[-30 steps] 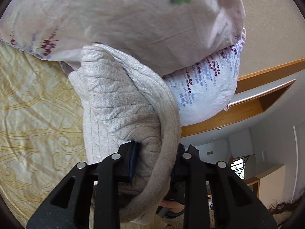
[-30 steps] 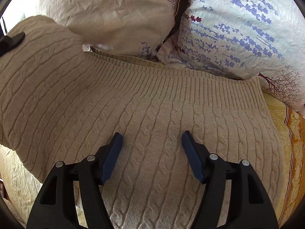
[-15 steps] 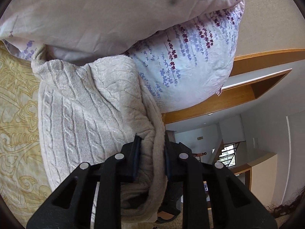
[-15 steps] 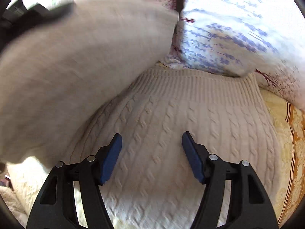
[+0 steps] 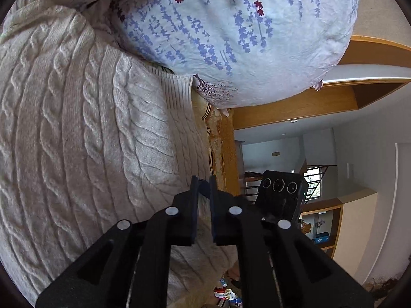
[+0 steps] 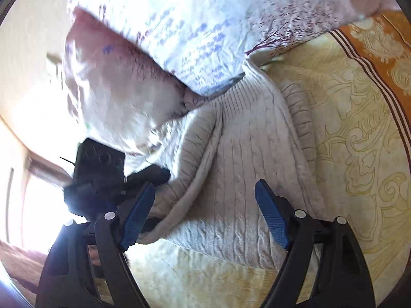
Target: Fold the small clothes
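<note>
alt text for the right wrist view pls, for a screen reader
The open right gripper hovers over a cream cable-knit sweater folded on a yellow patterned bedspread, holding nothing. The left gripper reaches in from the left at the sweater's folded edge. Floral pillows lie behind the sweater, blurred and washed out by glare.

home bedroom | floral pillow (image 5: 244, 38) on patterned bedspread (image 6: 346, 133) (stair railing (image 5: 312, 177) beyond)
</note>
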The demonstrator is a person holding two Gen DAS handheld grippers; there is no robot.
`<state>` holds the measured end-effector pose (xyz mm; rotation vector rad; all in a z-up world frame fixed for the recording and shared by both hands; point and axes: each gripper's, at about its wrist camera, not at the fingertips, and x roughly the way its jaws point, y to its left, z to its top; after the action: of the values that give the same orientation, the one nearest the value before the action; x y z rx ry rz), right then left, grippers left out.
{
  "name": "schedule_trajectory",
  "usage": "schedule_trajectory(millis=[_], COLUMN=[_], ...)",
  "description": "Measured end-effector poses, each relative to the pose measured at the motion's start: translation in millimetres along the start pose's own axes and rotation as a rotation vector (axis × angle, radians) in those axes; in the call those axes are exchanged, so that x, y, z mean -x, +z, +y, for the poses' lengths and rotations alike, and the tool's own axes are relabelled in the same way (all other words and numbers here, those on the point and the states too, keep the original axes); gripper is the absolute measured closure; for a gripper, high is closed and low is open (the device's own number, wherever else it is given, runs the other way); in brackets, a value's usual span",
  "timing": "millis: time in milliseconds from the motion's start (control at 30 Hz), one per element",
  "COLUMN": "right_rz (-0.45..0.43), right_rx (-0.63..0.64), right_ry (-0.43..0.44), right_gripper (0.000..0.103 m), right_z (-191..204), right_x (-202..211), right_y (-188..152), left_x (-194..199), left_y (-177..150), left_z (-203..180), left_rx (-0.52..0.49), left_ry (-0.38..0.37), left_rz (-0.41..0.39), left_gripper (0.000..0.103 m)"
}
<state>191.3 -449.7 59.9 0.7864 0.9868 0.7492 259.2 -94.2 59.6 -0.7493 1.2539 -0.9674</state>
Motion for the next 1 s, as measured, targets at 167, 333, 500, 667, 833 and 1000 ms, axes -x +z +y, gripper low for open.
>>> schedule_trajectory(millis=[167, 333, 500, 667, 833, 1000], right_rz=[0.054, 0.184, 0.258, 0.260, 0.107, -0.044], right_rx=[-0.055, -0.129, -0.126, -0.162, -0.089, -0.002], right_ry=[0.044, -0.019, -0.059, -0.063, 0.040, 0.039], right_gripper=[0.022, 0.032, 0.060, 0.085, 0.089, 0.089], right_z=[8.8, 8.3, 8.8, 5.7, 28.7, 46.6], right_x=[-17.1, -62.3, -92.4, -103.9, -77.7, -32.3], right_y=[25.1, 44.7, 50.2, 43.7, 54.1, 75.7], left_x=[53.1, 93.2, 113.0, 106.4, 99.3, 97.8], left_y=[-18.0, -41.1, -65.0, -74.1, -72.6, -73.8], left_z=[-25.9, -34.7, -22.4, -8.8, -11.9, -10.6], left_rx=[-0.219, -0.341, -0.358, -0.339, -0.359, -0.367], left_ry=[0.217, 0.521, 0.722, 0.747, 0.734, 0.717], left_rz=[-0.130, -0.241, -0.264, -0.218, -0.214, -0.202], left_gripper=[0.035, 0.017, 0.006, 0.004, 0.004, 0.003])
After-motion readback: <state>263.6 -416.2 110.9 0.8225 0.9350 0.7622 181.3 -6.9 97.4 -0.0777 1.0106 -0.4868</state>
